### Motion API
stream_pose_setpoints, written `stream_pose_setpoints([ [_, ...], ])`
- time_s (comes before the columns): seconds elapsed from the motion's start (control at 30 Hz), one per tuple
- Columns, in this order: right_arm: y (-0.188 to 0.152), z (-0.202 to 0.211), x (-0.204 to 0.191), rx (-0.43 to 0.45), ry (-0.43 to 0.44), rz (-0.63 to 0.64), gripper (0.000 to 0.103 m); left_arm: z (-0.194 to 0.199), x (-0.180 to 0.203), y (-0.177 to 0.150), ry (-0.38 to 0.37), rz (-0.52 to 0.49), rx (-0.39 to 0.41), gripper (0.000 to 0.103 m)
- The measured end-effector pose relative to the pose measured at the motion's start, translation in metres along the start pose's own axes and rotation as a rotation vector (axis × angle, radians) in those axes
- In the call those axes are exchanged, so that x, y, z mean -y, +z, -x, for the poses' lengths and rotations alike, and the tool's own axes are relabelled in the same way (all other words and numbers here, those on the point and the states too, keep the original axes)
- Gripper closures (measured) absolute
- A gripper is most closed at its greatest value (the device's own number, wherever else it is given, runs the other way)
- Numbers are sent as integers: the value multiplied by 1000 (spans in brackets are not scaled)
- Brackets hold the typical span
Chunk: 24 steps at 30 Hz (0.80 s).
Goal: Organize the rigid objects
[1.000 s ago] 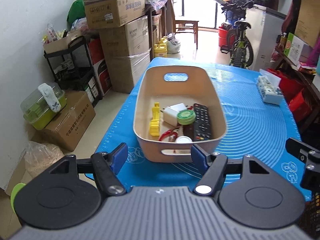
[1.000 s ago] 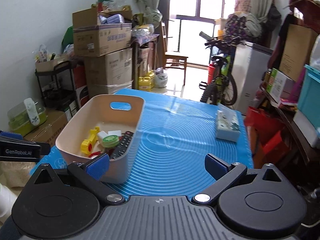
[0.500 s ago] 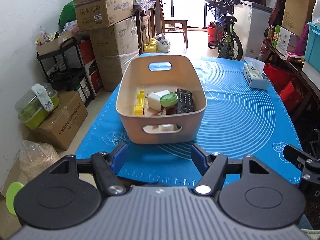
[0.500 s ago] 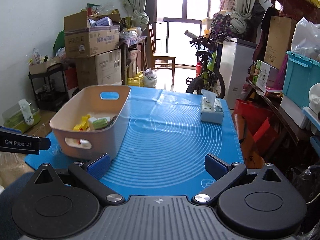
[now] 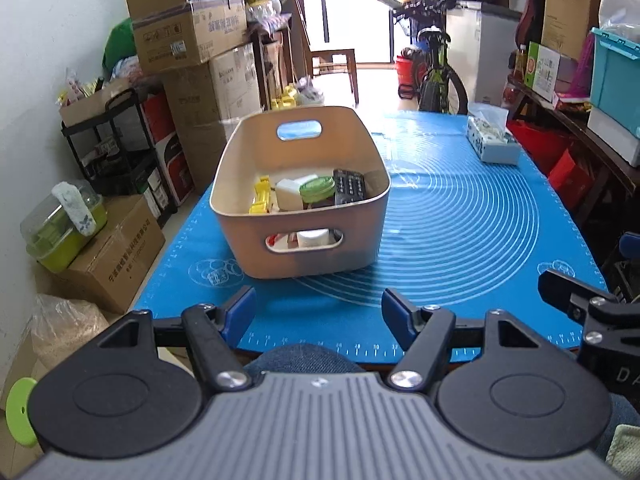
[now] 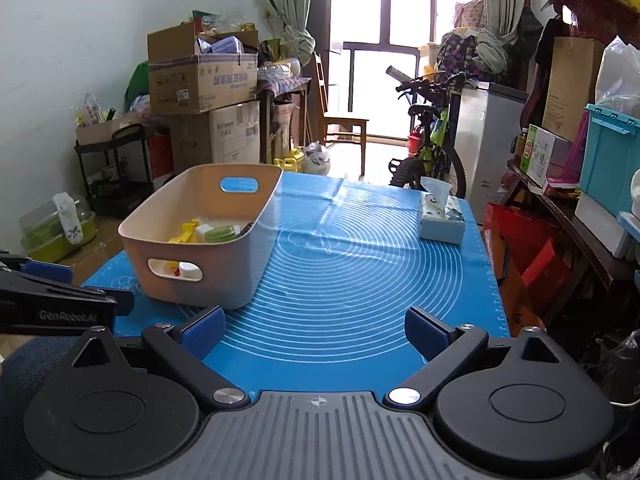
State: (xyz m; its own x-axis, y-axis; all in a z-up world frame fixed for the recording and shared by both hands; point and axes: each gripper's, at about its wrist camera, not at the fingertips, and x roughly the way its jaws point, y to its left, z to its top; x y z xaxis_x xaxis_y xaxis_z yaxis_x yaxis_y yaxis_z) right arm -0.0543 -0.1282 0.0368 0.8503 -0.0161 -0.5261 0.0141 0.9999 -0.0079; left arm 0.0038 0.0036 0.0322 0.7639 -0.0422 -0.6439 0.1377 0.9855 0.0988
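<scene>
Nearest the cameras, the left gripper and the right gripper both hang short of the table edge, fingers spread, nothing between them. A denim-clad knee shows below the left gripper.

Beyond, on the blue mat, stands the beige bin, upright, left of centre. It holds the yellow toy, a white block, the green lid and a black remote, loosely piled. The mat around it is bare; a tissue box sits at the far right.

Judgement: sorting appears complete, or not begun. Any next move calls for reaching forward over the bin rim.
</scene>
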Motion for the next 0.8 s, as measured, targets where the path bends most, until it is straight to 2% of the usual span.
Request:
stream_pose_setpoints([
  [0.8, -3, -2, 7, -7, -19, -34, 6, -6, -2, -3, -7, 10, -16, 33],
])
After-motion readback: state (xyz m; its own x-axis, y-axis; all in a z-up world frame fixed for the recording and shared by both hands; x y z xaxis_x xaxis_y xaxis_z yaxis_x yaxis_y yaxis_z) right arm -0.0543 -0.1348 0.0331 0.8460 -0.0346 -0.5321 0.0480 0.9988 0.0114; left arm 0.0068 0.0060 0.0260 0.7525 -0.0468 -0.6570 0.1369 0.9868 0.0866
